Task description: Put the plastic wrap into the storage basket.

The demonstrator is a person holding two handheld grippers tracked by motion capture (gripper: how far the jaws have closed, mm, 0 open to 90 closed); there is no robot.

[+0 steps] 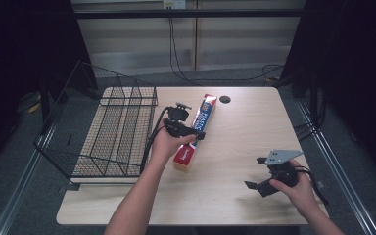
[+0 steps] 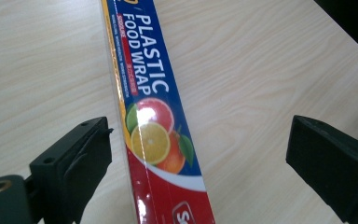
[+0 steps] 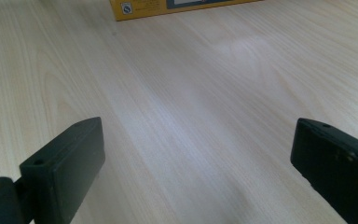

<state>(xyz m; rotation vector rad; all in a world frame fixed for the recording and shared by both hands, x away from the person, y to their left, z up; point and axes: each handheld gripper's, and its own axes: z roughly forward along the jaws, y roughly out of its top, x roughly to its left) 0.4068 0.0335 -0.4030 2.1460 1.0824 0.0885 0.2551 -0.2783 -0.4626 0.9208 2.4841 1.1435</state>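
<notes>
The wrap box (image 1: 196, 133) lies flat near the middle of the table (image 1: 235, 196), well clear of every table edge. Its long axis runs from the near-left to the far-right, the far end aimed toward the dark hole (image 1: 225, 99) in the tabletop. Just to its left sits the wire basket (image 1: 112, 132), whose right wall is the nearest obstacle on that side; to the right of the box the wood is bare — wide room as far as the right gripper (image 1: 260, 185).

The left gripper (image 1: 196, 131) hovers over the box's middle. In the left gripper view (image 2: 198, 154) its jaws stand wide apart, the box running between them lengthwise away from the camera, closer to the left jaw, with neither pad pressing on it.

The right gripper is held low over the near-right part of the table, close to the front edge. Its view (image 3: 198, 154) shows jaws spread wide with nothing between them — bare wood ahead, and a yellow box edge (image 3: 177, 7) at the top.
</notes>
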